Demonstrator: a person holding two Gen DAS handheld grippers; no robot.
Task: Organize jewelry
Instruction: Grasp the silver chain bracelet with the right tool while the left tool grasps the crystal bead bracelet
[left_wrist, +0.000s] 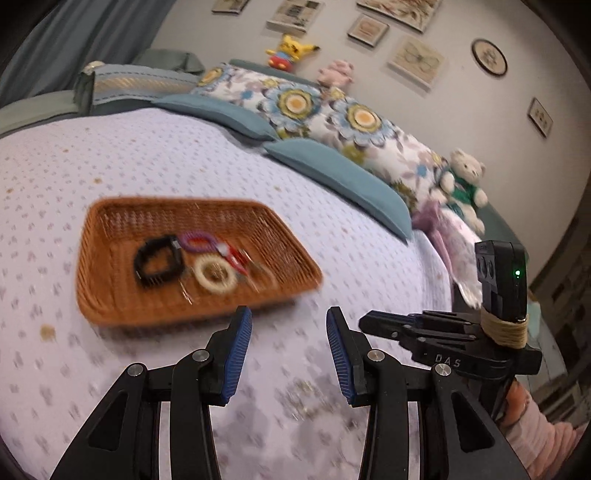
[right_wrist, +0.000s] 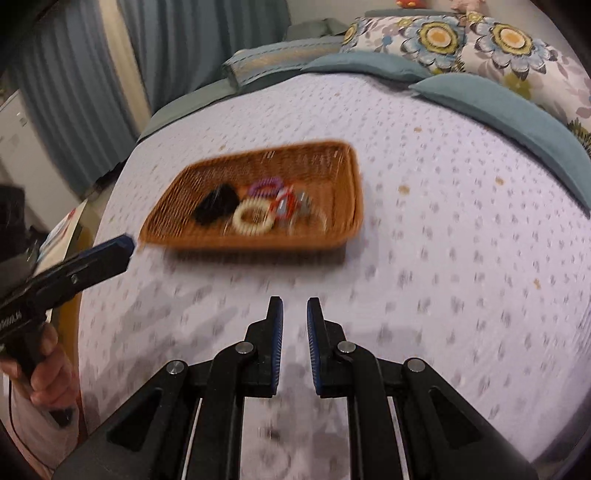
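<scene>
Two grippers hover over the bedspread (left_wrist: 155, 158), both empty. The left gripper (left_wrist: 289, 356) stands with fingers apart; the right gripper (right_wrist: 294, 347) has its fingers nearly together, nothing between them. The wicker tray (right_wrist: 325, 158) lies ahead of both, well clear of the fingertips, holding a black bracelet (left_wrist: 159, 261), cream ring (left_wrist: 216, 275), purple band (right_wrist: 266, 186) and red piece (right_wrist: 284, 203).

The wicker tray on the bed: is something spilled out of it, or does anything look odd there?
Nothing has spilled. The black band, cream ring, purple coil and red pieces all lie bunched inside the wicker tray. The bedspread shows small brownish spots, which look like stains.
</scene>
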